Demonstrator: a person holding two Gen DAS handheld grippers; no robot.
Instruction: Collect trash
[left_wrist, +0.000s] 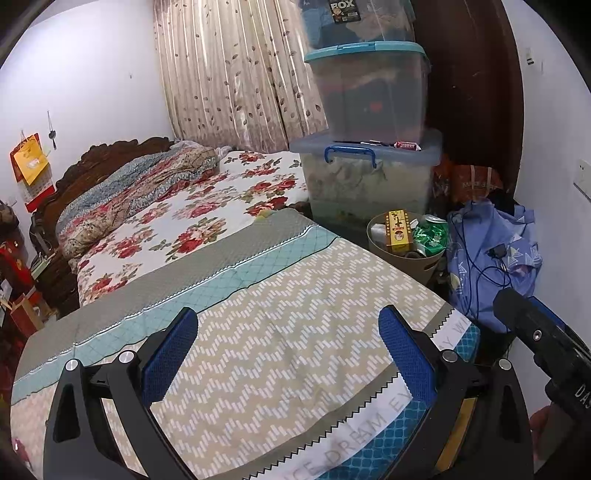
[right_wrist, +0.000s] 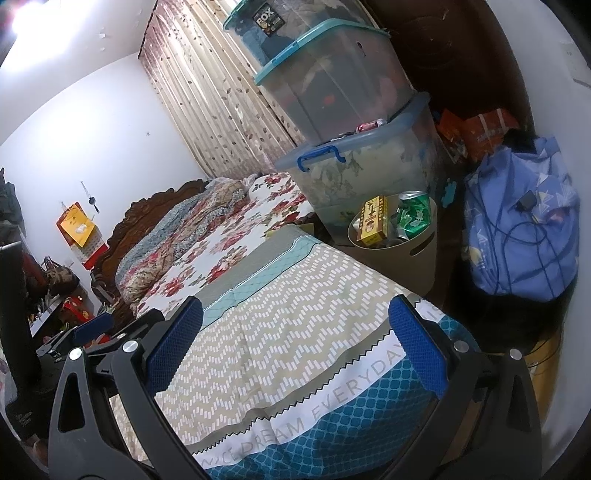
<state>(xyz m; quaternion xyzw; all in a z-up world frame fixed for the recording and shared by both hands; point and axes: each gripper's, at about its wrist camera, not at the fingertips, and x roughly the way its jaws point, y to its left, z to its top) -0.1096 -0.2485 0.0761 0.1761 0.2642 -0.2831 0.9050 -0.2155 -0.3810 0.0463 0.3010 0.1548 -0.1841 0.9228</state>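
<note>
Left gripper (left_wrist: 288, 350) wide apart, empty, right gripper (right_wrist: 295, 347) likewise — both above patterned quilt (left_wrist: 295, 295)

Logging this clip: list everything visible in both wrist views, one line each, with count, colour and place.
round plastic trash bin: one, beige, floor beyond the bed corner
cardboard box: one, yellow, in bin
crumpled wrapper: one, green, in bin
lidded plastic storage boxes: three, clear with blue lids, stacked behind bin
zigzag-patterned cover: one, beige and teal, bed foot
rose-print sheet: one, white and red, on bed
cloth bundle: one, blue, right of bin, cable over it
leaf-print curtain: one, beige, back wall
left hand-held gripper: open, empty
right hand-held gripper: open, empty
</note>
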